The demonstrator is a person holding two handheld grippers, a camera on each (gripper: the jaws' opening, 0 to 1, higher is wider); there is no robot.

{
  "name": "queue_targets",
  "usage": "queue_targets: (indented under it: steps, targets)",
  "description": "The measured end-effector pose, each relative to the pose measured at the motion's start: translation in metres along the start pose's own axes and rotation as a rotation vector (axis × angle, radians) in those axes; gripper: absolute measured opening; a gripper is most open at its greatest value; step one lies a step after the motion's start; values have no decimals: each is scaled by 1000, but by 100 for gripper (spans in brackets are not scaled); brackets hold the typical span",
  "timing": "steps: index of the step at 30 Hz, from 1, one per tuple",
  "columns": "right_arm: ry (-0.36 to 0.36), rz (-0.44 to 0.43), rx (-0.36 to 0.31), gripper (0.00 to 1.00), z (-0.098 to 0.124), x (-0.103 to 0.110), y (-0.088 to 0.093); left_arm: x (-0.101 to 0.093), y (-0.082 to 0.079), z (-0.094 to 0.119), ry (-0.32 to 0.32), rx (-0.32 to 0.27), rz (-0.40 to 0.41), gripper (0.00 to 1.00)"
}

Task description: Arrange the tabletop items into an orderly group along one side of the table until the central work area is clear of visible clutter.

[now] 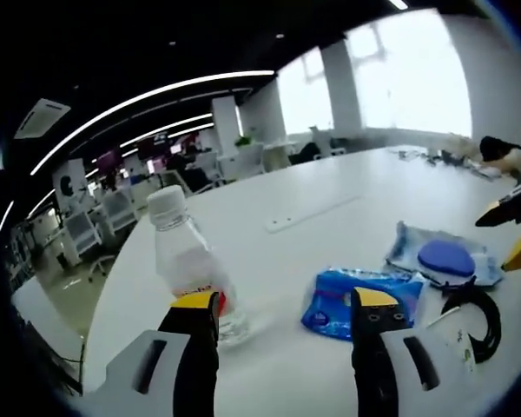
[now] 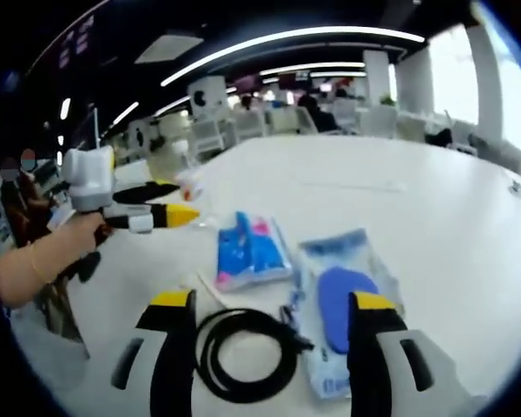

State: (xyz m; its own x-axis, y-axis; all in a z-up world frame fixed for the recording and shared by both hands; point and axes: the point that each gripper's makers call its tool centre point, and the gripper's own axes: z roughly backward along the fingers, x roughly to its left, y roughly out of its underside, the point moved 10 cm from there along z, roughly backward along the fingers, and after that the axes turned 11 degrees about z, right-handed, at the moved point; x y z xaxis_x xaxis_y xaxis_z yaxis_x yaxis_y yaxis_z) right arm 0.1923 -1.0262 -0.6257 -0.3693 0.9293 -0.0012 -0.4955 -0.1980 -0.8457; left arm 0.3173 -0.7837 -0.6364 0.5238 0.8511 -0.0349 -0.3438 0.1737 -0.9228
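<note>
On the white table (image 1: 330, 200), the left gripper (image 1: 282, 304) hovers with jaws spread wide, a clear bottle (image 1: 191, 265) standing just beside its left jaw. The right gripper (image 2: 273, 308) is spread too, above a coiled black cable (image 2: 243, 352), with a blue tissue pack (image 2: 250, 252) and a clear bag (image 2: 343, 304) lying side by side.

White table (image 1: 330, 187), clear water bottle (image 1: 187, 261) upright near its edge, blue tissue pack (image 1: 356, 300) lying flat beside it, clear bag with blue oval item (image 1: 443, 258) just beyond, coiled black cable (image 2: 243, 352) next to both packs, flat white strip (image 1: 311, 213) farther back.
</note>
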Motion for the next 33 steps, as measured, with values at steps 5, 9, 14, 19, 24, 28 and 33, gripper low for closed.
queue_targets:
  steps: [5,9,14,19,24,28,33]
  targets:
    - [12,-20,2,61,-12,3,-1,-4,6,-12,18,21,-19,52]
    - [25,-59,11,55,-22,4,0,-5,10,-24,31,30,-38,48]
    - [25,-108,27,52,-34,7,1,-7,14,-36,56,41,-42,45]
    - [13,-146,42,48,-47,13,2,-5,20,-47,72,59,-39,42]
    - [5,-175,54,46,-57,19,2,-1,24,-52,74,71,-34,38]
    - [-7,-213,62,42,-65,22,3,3,27,-56,77,76,-18,35]
    - [-13,-277,86,39,-75,24,3,6,31,-60,76,92,-37,31]
